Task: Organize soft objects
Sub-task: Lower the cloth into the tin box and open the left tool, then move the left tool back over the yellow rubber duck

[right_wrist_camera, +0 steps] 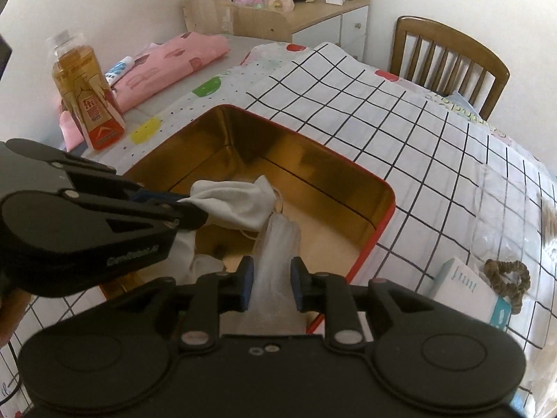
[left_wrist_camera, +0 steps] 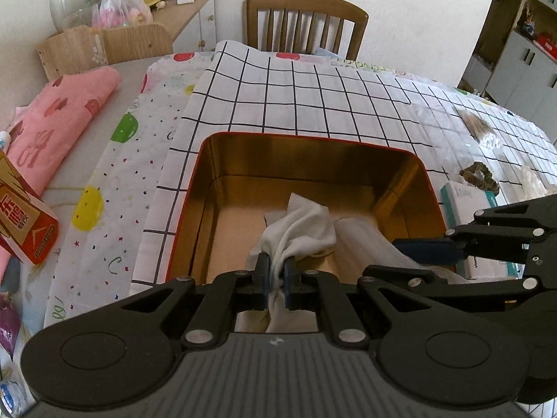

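- Pinching a white cloth (left_wrist_camera: 299,230), the left gripper (left_wrist_camera: 276,278) has its fingers pressed onto the bunched fabric, holding it above the inside of the gold-lined tin (left_wrist_camera: 348,146).
- The right gripper (right_wrist_camera: 269,287) clamps a translucent white mesh piece (right_wrist_camera: 278,244) between its blue pads, over the near edge of the same tin.
- The tin, red outside, sits on a black-gridded white cover (left_wrist_camera: 296,97) near the worktop's front edge.
- A brown scrunchie (right_wrist_camera: 506,277) touches a white-and-teal box (right_wrist_camera: 466,294) right of the tin.
- A folded pink cloth (left_wrist_camera: 59,118) lies at the worktop's left edge beside a tea bottle (right_wrist_camera: 85,97).
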Demonstrator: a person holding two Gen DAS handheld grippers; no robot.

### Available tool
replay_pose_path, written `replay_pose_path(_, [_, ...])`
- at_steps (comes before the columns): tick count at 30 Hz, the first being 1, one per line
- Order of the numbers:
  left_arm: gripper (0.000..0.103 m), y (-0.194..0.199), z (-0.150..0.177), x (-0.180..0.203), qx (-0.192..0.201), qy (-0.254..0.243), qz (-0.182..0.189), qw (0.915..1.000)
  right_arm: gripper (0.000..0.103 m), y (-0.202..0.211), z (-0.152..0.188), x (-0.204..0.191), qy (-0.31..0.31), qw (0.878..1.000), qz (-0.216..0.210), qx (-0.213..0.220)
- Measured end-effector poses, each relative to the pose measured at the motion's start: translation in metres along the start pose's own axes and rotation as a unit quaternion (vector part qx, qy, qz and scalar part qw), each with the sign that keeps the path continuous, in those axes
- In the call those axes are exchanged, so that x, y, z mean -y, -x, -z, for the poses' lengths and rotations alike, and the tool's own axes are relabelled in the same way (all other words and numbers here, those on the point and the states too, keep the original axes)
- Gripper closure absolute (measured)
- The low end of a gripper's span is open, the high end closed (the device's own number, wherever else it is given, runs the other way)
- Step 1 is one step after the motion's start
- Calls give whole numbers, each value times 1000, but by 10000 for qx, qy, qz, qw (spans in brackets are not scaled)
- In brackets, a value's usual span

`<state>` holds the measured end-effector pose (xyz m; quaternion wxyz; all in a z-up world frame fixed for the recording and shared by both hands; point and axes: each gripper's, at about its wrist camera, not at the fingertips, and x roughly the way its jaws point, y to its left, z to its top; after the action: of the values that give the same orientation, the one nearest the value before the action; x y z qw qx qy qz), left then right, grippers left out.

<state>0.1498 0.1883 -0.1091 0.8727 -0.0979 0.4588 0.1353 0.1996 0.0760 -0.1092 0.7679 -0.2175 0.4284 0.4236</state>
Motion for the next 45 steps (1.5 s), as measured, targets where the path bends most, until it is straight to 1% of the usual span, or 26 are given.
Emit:
replay_pose_path(3, [92, -1, 0, 0, -8, 1, -30, 10000, 74, 1, 0, -2, 64, 10000, -17, 31])
replay_pose_path(6, [87, -1, 0, 0, 12, 9, -24, 10000, 71, 4, 1, -2, 83, 9999, -19, 90])
replay_pose_path(7, [80, 0, 0, 0, 22, 10, -29, 10000, 69, 4, 1, -2, 87, 9999, -22, 101])
replay_pose_path(8, [70, 0, 0, -1, 36, 13, -35, 10000, 68, 5, 1, -2, 89, 9999, -12, 112])
replay_pose_path(9, [65, 1, 0, -1, 64, 36, -37, 10000, 67, 6, 1, -2, 85, 9999, -9, 133])
replay_pose_path(10, [51, 3, 0, -3, 89, 64, -18, 9999, 66, 7, 1, -2, 88, 9999, -1, 142])
replay_pose_path(11, [47, 4, 0, -3, 115, 85, -18, 9999, 65, 9, 1, -2, 87, 9998, -1, 157])
replay_pose_path(15, [46, 11, -1, -4, 196, 71, -52, 9998, 61, 15, 2, 0, 7, 9997, 25, 227])
replay_pose_path(19, [42, 19, -1, -4, 302, 42, -84, 9995, 56, 22, 3, 2, -33, 9995, 18, 315])
replay_pose_path(20, [42, 22, 0, -3, 327, 37, -83, 9994, 55, 25, 3, 2, -49, 9994, 10, 339])
replay_pose_path(22, [41, 26, 0, -3, 375, 33, -92, 9992, 49, 30, 4, 2, -69, 9992, 0, 398])
replay_pose_path(26, [41, 36, 0, 0, 469, 7, -104, 9988, 46, 41, 5, 2, -106, 9986, -21, 511])
replay_pose_path(28, [41, 43, 0, 0, 542, -7, -98, 9985, 42, 47, 6, 1, -134, 9982, -28, 590])
replay_pose_path(31, [36, 52, 1, 3, 654, -67, -125, 9978, 40, 58, 7, 1, -168, 9974, -43, 705])
replay_pose_path(33, [35, 59, 1, 5, 743, -125, -117, 9971, 39, 64, 9, 0, -174, 9969, -47, 762])
replay_pose_path(34, [34, 63, 2, 6, 786, -144, -108, 9967, 35, 67, 10, 1, -190, 9966, -46, 796])
replay_pose_path(36, [33, 71, 2, 8, 865, -172, -100, 9961, 32, 74, 12, 1, -223, 9959, -52, 871])
replay_pose_path(38, [29, 78, 3, 11, 945, -206, -106, 9953, 28, 81, 15, 2, -256, 9953, -60, 934])
replay_pose_path(40, [26, 85, 6, 13, 1024, -233, -87, 9944, 22, 88, 19, 3, -305, 9944, -57, 1009])
replay_pose_path(41, [22, 89, 7, 14, 1065, -237, -78, 9940, 20, 93, 21, 3, -324, 9939, -65, 1052])
replay_pose_path(43, [19, 97, 9, 16, 1138, -232, -36, 9932, 16, 101, 25, 5, -358, 9929, -87, 1129])
replay_pose_path(45, [19, 103, 11, 19, 1198, -222, 54, 9925, 14, 110, 30, 5, -389, 9917, -107, 1220])
